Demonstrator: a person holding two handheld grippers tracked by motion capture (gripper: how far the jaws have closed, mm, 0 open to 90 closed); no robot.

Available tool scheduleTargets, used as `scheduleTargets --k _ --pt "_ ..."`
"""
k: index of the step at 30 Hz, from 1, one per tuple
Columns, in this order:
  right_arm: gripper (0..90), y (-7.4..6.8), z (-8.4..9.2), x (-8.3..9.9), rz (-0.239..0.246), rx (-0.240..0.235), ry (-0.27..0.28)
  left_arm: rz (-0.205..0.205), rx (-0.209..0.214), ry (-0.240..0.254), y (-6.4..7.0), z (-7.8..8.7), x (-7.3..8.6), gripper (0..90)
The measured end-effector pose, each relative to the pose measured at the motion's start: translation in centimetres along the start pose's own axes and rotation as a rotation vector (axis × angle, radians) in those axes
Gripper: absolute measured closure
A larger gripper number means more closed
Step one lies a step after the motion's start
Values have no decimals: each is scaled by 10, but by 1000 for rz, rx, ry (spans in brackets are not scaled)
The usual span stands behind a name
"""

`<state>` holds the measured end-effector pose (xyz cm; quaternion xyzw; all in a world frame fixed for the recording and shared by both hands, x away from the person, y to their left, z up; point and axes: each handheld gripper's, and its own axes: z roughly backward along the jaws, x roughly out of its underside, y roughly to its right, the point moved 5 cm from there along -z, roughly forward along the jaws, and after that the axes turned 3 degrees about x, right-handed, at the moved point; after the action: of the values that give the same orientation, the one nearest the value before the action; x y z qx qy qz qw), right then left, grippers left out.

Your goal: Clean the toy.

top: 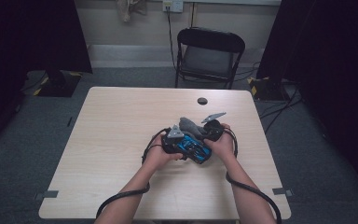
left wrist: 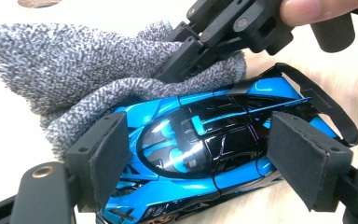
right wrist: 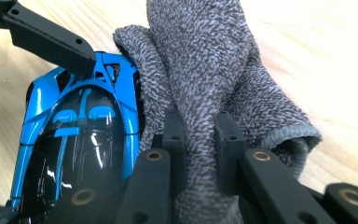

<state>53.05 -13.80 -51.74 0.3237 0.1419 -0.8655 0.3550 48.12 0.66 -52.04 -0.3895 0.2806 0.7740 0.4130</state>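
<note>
My left gripper [left wrist: 200, 154] clamps the blue toy car [left wrist: 200, 140]; my right gripper's [right wrist: 199, 135] fingers pinch the grey cloth [right wrist: 205, 70]. Hard wiping could twist the car loose.

Toy car [left wrist: 200, 144] glossy blue and black; cloth [right wrist: 214, 70] mottled grey.

My forearms are bare at the frame's bottom; my black grippers have brass-ringed screws, grey three-cornered top plates and black trailing cables.
</note>
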Motion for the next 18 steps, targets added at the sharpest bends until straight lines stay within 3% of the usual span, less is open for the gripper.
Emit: scheduleTargets --k 18 --pt "786 2 9 9 -9 -9 3 0 0 4 0 0 0 209"
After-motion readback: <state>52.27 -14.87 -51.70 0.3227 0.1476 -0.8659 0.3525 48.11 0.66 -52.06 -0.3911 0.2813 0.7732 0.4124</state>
